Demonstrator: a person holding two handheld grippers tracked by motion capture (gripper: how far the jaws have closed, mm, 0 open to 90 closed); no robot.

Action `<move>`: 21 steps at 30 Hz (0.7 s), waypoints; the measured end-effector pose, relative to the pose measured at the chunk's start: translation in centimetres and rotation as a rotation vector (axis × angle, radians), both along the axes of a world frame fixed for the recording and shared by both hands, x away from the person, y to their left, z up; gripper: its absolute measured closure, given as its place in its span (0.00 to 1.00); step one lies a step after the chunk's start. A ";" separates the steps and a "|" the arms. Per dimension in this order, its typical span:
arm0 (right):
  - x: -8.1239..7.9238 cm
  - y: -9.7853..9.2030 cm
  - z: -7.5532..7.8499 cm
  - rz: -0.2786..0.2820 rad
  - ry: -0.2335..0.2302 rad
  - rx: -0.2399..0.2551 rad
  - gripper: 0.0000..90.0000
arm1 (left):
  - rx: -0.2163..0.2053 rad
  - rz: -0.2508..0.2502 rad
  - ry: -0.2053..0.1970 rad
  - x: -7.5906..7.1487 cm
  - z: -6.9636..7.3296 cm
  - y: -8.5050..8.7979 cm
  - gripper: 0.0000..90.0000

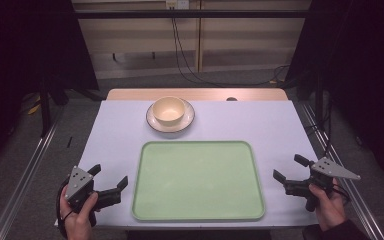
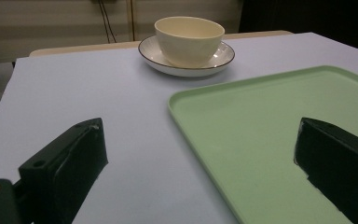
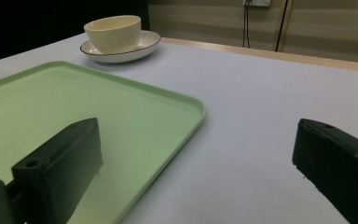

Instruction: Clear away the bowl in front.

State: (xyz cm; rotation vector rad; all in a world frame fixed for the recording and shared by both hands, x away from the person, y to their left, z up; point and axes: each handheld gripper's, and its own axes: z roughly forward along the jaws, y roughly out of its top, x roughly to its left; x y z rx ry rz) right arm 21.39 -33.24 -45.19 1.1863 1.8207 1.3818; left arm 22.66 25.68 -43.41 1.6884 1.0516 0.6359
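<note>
A cream bowl [image 1: 169, 109] sits on a white saucer with a dark rim [image 1: 186, 121] at the back middle of the table. In front of it lies a light green tray [image 1: 198, 180] with nothing on it. My left gripper [image 1: 111, 176] rests by the tray's left edge, jaws wide open and bare. My right gripper [image 1: 291, 167] sits by the tray's right edge, open too, nothing between its jaws. The left gripper view has the bowl [image 2: 189, 39], saucer [image 2: 152, 52] and tray [image 2: 279, 126]. The right gripper view has the bowl [image 3: 113, 32] and tray [image 3: 74, 102].
The table [image 1: 115, 130] has a pale lilac top with a wooden strip along its back edge. Metal rails run along both sides of the table. Cables hang down the wall behind. Bare tabletop lies between the tray and the saucer.
</note>
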 end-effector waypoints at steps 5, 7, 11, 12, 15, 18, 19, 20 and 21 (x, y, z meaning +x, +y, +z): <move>0.0 0.0 -0.1 0.014 0.011 -0.004 0.01 | -0.005 -0.003 0.003 0.0 0.0 -0.2 0.03; 0.0 0.1 -0.2 0.013 0.015 -0.011 0.01 | 0.002 -0.006 0.006 0.0 0.0 -0.1 0.03; 0.2 0.4 -0.4 0.031 0.037 -0.024 0.01 | 0.001 -0.013 0.006 0.0 0.0 -0.2 0.03; 0.2 0.4 -0.4 0.031 0.037 -0.024 0.01 | 0.001 -0.013 0.006 0.0 0.0 -0.2 0.03; 0.2 0.4 -0.4 0.032 0.034 -0.019 0.01 | -0.008 -0.013 0.007 0.0 0.0 -0.3 0.02; 0.1 0.4 -0.4 0.038 0.033 -0.021 0.01 | 0.003 -0.015 0.007 0.1 0.0 -0.4 0.02; 0.1 0.4 -0.4 0.040 0.037 -0.017 0.01 | 0.003 -0.015 0.007 0.1 0.0 -0.4 0.03; 0.0 0.4 -0.4 0.042 0.035 -0.015 0.01 | -0.011 -0.015 0.003 0.2 0.1 -0.5 0.02; 0.0 0.4 -0.4 0.045 0.030 -0.013 0.01 | -0.008 -0.014 0.005 0.3 0.1 -0.6 0.02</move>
